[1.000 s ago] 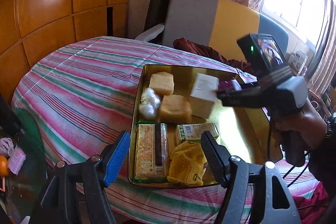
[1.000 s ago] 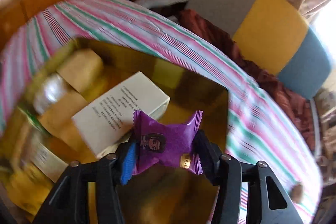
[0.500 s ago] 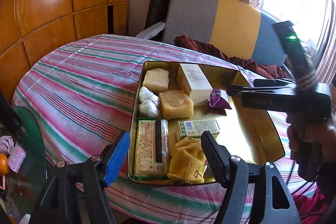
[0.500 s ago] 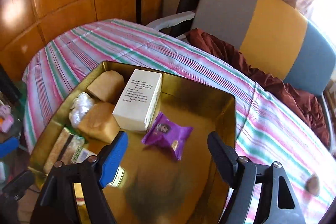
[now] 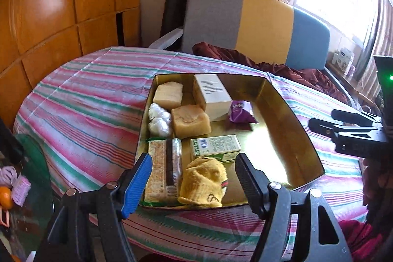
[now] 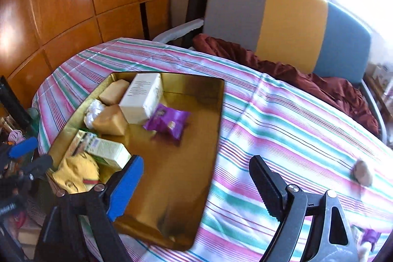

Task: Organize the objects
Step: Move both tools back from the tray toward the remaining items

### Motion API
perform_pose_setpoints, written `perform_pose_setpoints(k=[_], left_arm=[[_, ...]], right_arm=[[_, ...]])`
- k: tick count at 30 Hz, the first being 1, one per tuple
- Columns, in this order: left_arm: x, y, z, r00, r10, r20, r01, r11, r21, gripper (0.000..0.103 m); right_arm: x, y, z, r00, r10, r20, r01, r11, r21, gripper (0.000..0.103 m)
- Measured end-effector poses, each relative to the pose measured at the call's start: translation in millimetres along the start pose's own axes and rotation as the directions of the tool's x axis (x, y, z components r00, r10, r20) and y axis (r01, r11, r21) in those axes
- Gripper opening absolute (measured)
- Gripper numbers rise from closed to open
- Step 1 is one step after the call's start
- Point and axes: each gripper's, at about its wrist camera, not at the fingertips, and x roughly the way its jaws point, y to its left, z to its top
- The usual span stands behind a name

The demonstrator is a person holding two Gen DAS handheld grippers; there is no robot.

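Our right gripper [image 6: 196,184], jaws opening and empty, hangs over the striped counter [image 6: 282,119]; a small brownish lump [image 6: 363,173], perhaps wrapped candy, lies to its right, nearer it than our idle, parted left gripper [image 5: 194,178].

Both wrist cameras looked steeply down, near the tin [image 5: 282,100]: the left from its near end, the right from its right side. Both showed the tin and couch [image 6: 294,23].

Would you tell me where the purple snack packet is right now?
In both wrist views the purple snack packet lies inside the gold tin, against the white box's right side.
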Motion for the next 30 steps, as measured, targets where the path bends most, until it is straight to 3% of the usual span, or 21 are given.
perform_pose_setpoints(k=[9, 15, 19, 23, 28, 29, 30], left_arm=[[-1.8, -28.6, 6.3, 0.997, -0.071, -0.011, 0.072, 0.996, 0.053, 0.071], [-4.1, -65.7, 7.3, 0.993, -0.116, -0.009, 0.116, 0.982, 0.147, 0.071], [-4.1, -96.0, 10.1, 0.988, -0.151, -0.014, 0.151, 0.963, 0.223, 0.071], [-4.1, -129.5, 10.5, 0.980, -0.198, -0.030, 0.198, 0.935, 0.294, 0.071], [0.9, -172.5, 8.2, 0.968, -0.242, -0.060, 0.247, 0.896, 0.369, 0.071], [2.2, -179.1, 7.1, 0.966, -0.249, -0.066, 0.255, 0.889, 0.380, 0.071], [4.1, -187.8, 5.5, 0.963, -0.258, -0.076, 0.267, 0.880, 0.393, 0.071]], right_arm=[[-52.3, -83.6, -26.7, 0.988, -0.142, 0.055, 0.135, 0.985, 0.110, 0.093], [-90.1, -168.0, -53.7, 0.954, -0.296, 0.054, 0.270, 0.922, 0.279, 0.096], [-113.6, -229.4, -79.3, 0.922, -0.387, 0.027, 0.338, 0.837, 0.431, 0.098], [-133.6, -282.0, -108.6, 0.885, -0.465, 0.007, 0.375, 0.722, 0.581, 0.100], [-145.3, -334.5, -158.0, 0.910, -0.414, 0.033, 0.203, 0.512, 0.834, 0.100], [-146.8, -340.1, -165.6, 0.910, -0.414, 0.032, 0.182, 0.468, 0.865, 0.100], [-151.4, -342.0, -169.2, 0.901, -0.432, 0.043, 0.172, 0.447, 0.878, 0.100]])
